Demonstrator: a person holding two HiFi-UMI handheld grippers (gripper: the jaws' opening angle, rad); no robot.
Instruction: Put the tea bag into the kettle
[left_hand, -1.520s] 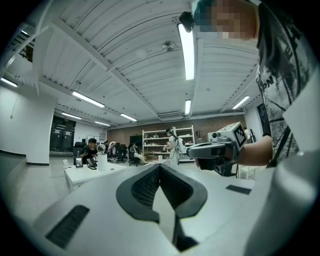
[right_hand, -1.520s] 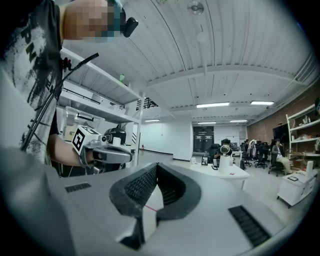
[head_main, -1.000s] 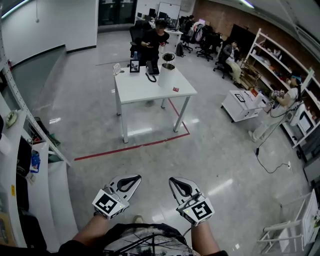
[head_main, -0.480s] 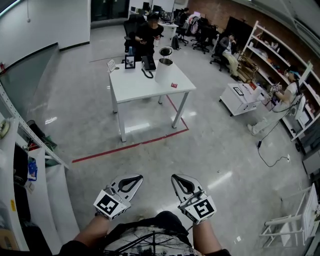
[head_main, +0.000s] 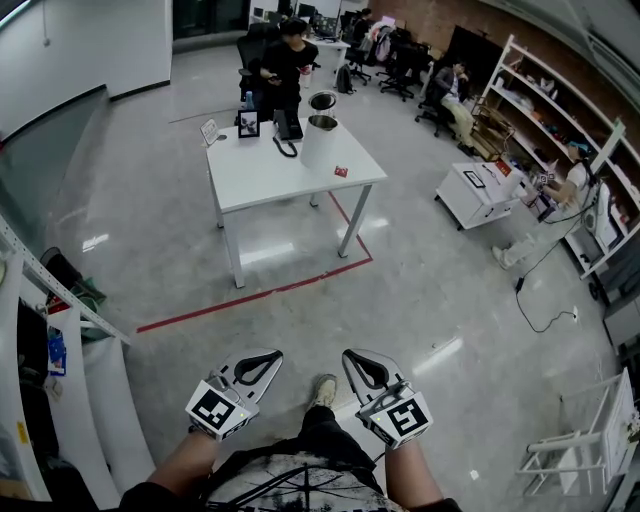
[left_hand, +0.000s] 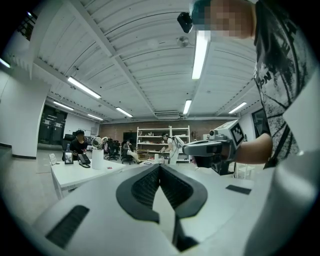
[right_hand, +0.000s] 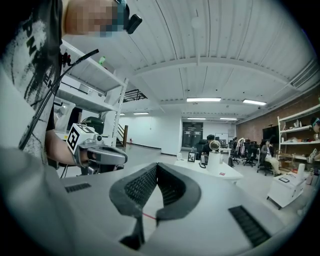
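A white kettle (head_main: 318, 141) stands on the far side of a white table (head_main: 265, 180), its lid tipped open. A small red tea bag (head_main: 341, 171) lies on the tabletop to the kettle's right. The table is several steps ahead of me. My left gripper (head_main: 269, 356) and right gripper (head_main: 353, 356) are held side by side low in the head view, both shut and with nothing in them. In the left gripper view its jaws (left_hand: 160, 165) meet, with the kettle (left_hand: 98, 159) far off. The right gripper (right_hand: 156, 165) likewise points toward the kettle (right_hand: 214, 161).
A telephone (head_main: 288, 127) and a picture frame (head_main: 247, 123) sit on the table's back edge, with a seated person (head_main: 280, 62) behind. Red tape (head_main: 250, 295) lines the floor before the table. White shelving (head_main: 60, 350) runs along the left, and a low cabinet (head_main: 480, 193) stands right.
The view has moved forward toward the table, which now sits a little further left in the picture. A shoe has come into view between the grippers. Both grippers stay shut.
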